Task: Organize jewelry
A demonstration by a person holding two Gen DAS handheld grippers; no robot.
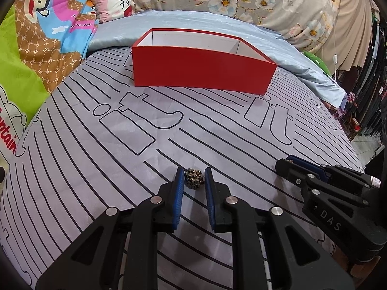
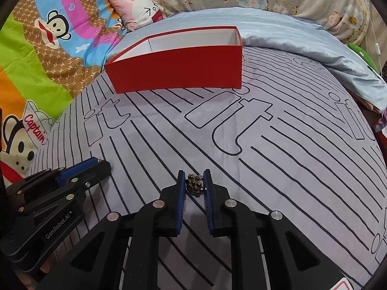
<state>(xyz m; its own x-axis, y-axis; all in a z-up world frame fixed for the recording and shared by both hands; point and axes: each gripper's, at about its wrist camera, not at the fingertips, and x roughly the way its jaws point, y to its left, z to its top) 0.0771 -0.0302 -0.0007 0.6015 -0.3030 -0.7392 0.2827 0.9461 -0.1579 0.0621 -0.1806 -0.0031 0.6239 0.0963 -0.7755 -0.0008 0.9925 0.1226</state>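
In the left wrist view, a small dark beaded jewelry piece (image 1: 193, 181) lies on the grey striped bedspread between the fingertips of my left gripper (image 1: 194, 176); the pads stand close on both sides of it. In the right wrist view, a second dark beaded jewelry piece (image 2: 193, 184) sits between the fingertips of my right gripper (image 2: 193, 177), with the pads pressed against it. An open red box (image 1: 200, 71) with a white inside stands farther back on the bed, also in the right wrist view (image 2: 179, 71). Each gripper shows in the other's view, right (image 1: 281, 165) and left (image 2: 106, 164).
The grey striped bedspread (image 1: 217, 130) covers the bed. A light blue sheet (image 1: 183, 21) lies behind the box. A cartoon blanket (image 2: 48, 48) and a pink pillow (image 2: 140, 7) are at the left. The bed edge drops off at the right (image 1: 358, 149).
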